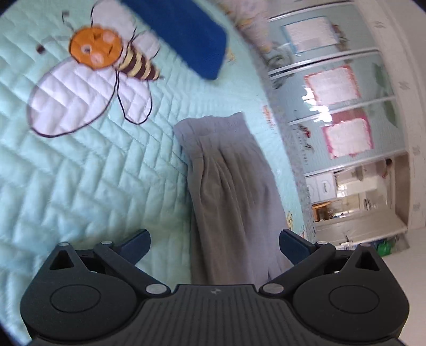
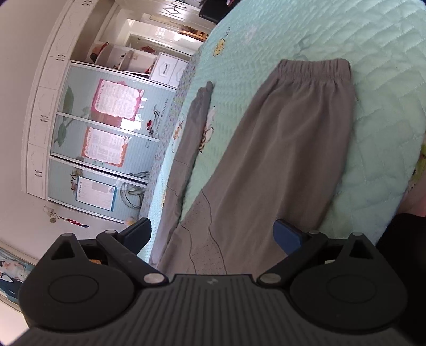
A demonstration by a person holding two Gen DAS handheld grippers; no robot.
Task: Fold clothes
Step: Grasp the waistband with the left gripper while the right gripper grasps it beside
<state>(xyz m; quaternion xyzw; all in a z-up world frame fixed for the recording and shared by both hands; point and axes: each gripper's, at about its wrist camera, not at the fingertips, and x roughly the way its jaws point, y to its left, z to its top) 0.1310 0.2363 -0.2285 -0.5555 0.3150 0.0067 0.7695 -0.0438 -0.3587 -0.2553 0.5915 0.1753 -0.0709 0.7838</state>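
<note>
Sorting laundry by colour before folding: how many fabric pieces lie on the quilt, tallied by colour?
Grey trousers: 1
Blue folded item: 1
Pale patterned cloth, blurred, at the quilt's far edge: 1
Total: 3

Grey trousers [image 2: 279, 149] (mint quilt [image 1: 80, 173])

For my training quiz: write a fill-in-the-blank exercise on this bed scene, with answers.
1. The grey trousers lie on a quilt whose colour is ____.
2. The insect printed on the quilt is a ____.
3. The folded cloth beyond the insect is coloured ____.
4. The left gripper and the right gripper both stand ____.

Answers: mint green; bee; blue; open
</note>
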